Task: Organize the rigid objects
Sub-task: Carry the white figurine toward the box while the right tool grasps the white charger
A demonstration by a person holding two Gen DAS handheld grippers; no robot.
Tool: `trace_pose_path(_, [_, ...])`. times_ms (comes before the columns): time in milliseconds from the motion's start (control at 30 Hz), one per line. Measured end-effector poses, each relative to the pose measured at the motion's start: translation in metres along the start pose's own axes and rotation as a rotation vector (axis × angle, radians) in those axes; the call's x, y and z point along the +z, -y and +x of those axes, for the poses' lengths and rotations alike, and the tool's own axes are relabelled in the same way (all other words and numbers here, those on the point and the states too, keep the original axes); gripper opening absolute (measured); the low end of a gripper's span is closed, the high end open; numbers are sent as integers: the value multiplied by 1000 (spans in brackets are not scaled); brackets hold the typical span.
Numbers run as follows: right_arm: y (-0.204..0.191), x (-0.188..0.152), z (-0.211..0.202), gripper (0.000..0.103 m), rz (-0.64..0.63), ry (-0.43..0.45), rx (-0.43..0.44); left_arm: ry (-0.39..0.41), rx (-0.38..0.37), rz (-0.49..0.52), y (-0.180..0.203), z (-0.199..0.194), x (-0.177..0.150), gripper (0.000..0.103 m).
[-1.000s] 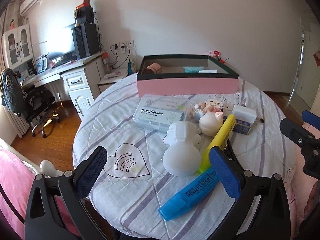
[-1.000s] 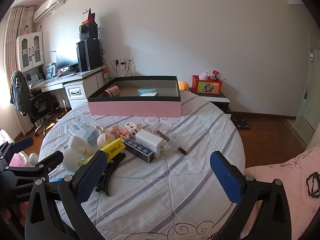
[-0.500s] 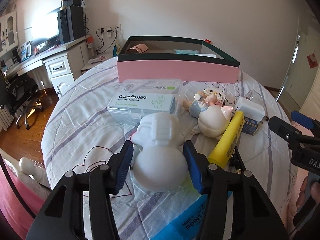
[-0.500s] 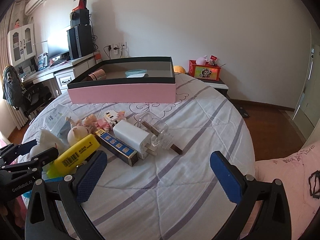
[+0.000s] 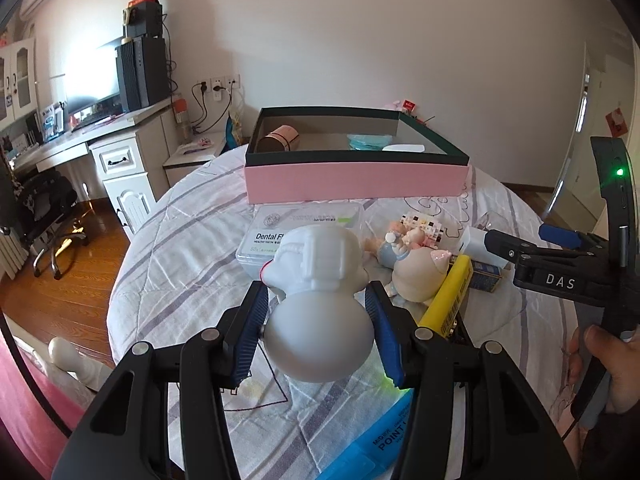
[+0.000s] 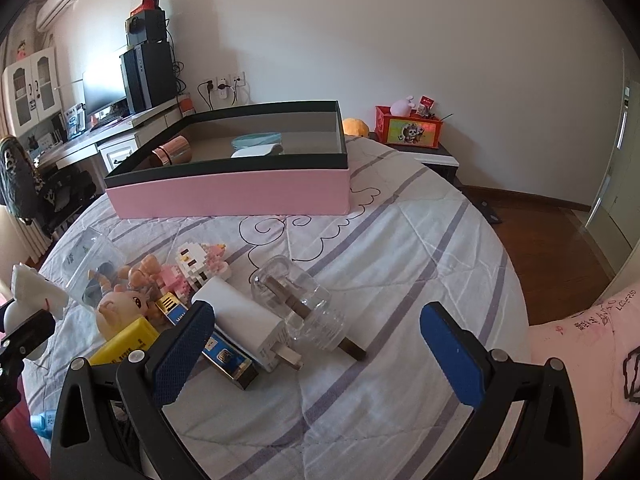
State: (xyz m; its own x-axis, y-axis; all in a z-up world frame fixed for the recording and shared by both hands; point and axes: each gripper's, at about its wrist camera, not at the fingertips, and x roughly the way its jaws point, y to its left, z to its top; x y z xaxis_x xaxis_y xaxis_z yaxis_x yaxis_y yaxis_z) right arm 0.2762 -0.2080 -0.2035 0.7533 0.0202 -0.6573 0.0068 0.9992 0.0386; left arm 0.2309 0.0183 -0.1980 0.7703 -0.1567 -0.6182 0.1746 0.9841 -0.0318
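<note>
The left tool [image 5: 318, 320] pinches the white figurine [image 5: 318, 292], raised above the bed's [image 5: 180, 248] near edge. Only the right wrist view shows the clear jar [image 6: 298, 300] and white charger [image 6: 248, 326] beyond the spread right tool [image 6: 316, 354].

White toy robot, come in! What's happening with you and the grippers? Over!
Left hand-held gripper shut on white figurine. Right hand-held gripper open, empty. Pink box ahead; floss box between.
</note>
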Motion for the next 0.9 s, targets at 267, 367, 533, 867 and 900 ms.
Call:
trace_pose_path(267, [-6,5,-2,103,30,5,4,27,5,2,-4,-6,6,52])
trace_pose_path(367, [-18,0,-7,103,21,23,-9,32,-4,-9,-6,-6,7,52])
trace_pose_path(533, [-31,-7,1,84,33,-9,31,33,-7,2,-10,-5,8,52])
trace_pose_path(867, [-35,4,16,66,-8,-45,-21,28,-10,-16,-21,6,14,52])
trace_pose_path(900, [-36,4,15,64,-16,-41,-16,29,-13,-16,-21,6,15,52])
